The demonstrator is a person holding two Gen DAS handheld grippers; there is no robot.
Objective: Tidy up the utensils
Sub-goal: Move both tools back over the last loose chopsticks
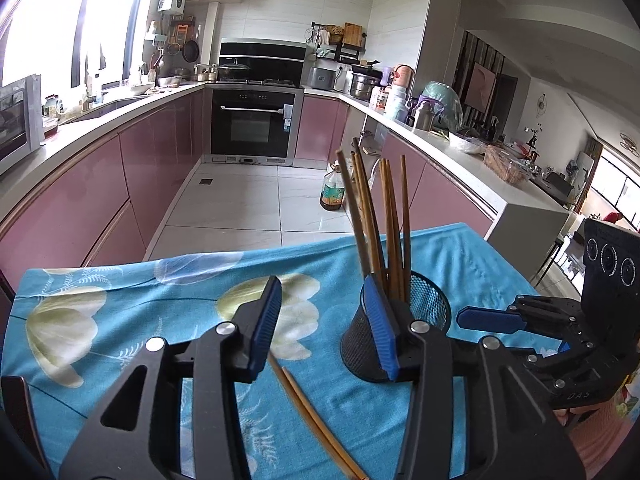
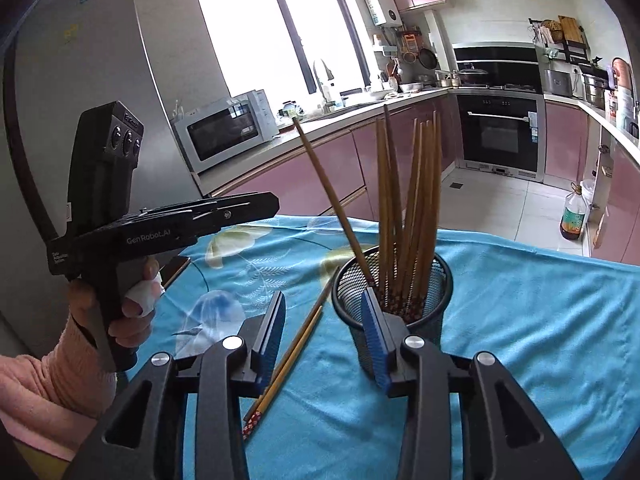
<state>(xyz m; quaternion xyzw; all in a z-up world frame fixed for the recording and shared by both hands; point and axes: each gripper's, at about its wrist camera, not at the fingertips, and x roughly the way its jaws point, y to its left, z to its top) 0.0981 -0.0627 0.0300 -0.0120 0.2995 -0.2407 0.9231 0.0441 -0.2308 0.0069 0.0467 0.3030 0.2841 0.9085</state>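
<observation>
Both the left tool (image 1: 326,326) and right tool (image 2: 324,338) are seen released. The two loose chopsticks (image 2: 296,344) are judged light, stiff, slippery; best pinched mid-shaft.

Bench cloth (image 1: 460,380): turquoise, printed with pale cream flowers and white fern sprigs. Mesh holder (image 2: 434,276): black. Chopsticks (image 2: 416,216): brown wood; loose pair (image 2: 296,344) has dark red ends with light speckles. Tools (image 1: 326,324) (image 2: 324,336): black, blue pads. Sleeve (image 2: 36,384): pink.
</observation>
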